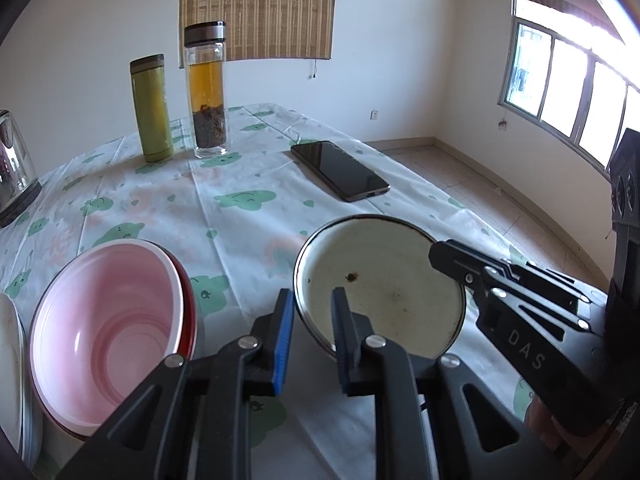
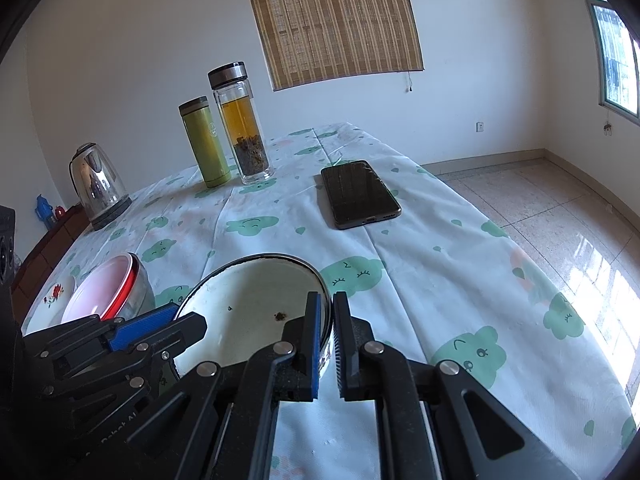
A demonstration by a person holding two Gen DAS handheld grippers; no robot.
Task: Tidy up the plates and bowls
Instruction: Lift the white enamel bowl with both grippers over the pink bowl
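home dining room: cloud-print tablecloth (image 2: 420, 280), kettle (image 2: 98, 186), tea bottle (image 2: 242, 128), bamboo blind (image 2: 332, 20)

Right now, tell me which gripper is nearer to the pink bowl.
Left. The left gripper straddles the near-left rim of the white enamel bowl, right beside the pink bowl. The right gripper straddles that enamel bowl's opposite rim, farther away.

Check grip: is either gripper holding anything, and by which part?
Both straddle the enamel bowl rim: left gripper on its left edge, right gripper on its right edge. Whether either pinch is fully closed cannot be told.
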